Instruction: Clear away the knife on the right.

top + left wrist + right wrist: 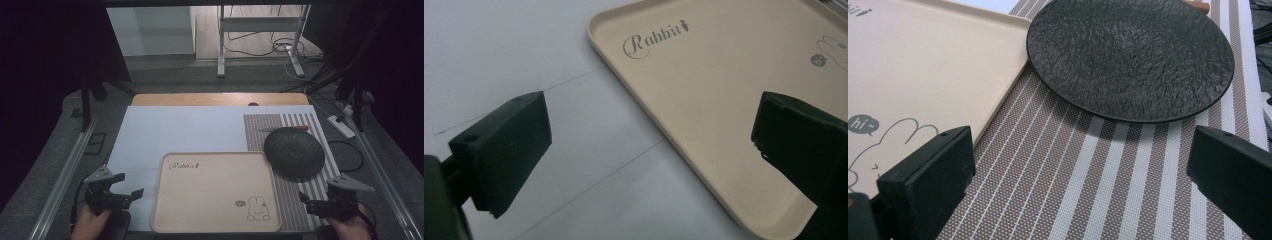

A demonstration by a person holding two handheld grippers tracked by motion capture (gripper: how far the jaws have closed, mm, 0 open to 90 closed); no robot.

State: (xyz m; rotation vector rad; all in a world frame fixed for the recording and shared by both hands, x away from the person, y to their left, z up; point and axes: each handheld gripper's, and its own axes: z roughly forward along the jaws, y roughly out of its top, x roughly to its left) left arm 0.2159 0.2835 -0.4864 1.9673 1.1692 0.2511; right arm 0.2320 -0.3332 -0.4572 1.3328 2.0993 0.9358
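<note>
Waiting: we hold both claws wide open and empty at the near edge of the counter, one on each side of the work.
Plate: the black plate lies on the striped mat, just beside the tray's far right corner, its near edge casting a shadow on the stripes.
Handling: we judge it rigid, fairly heavy and breakable, probably ceramic; the rough, wrinkled face should grip better than a glazed one.
Hold: the near rim looks the best purchase, where it seems to stand a little off the mat.
Right claw: jaws spread wide, nothing between them, aimed at the plate from over the stripes.
Tray: a cream rectangle with rounded corners and a low raised lip, smooth and matt, printed with "Rabbit" and a small rabbit drawing; bare inside.
Left claw: jaws wide apart, empty, hanging just off the tray's left edge.
Placemat: woven, brown and white stripes, flat under the plate.
Behind the plate: a slim utensil with a brownish handle, partly hidden.
Counter: pale, smooth sheet with faint lines.
</note>
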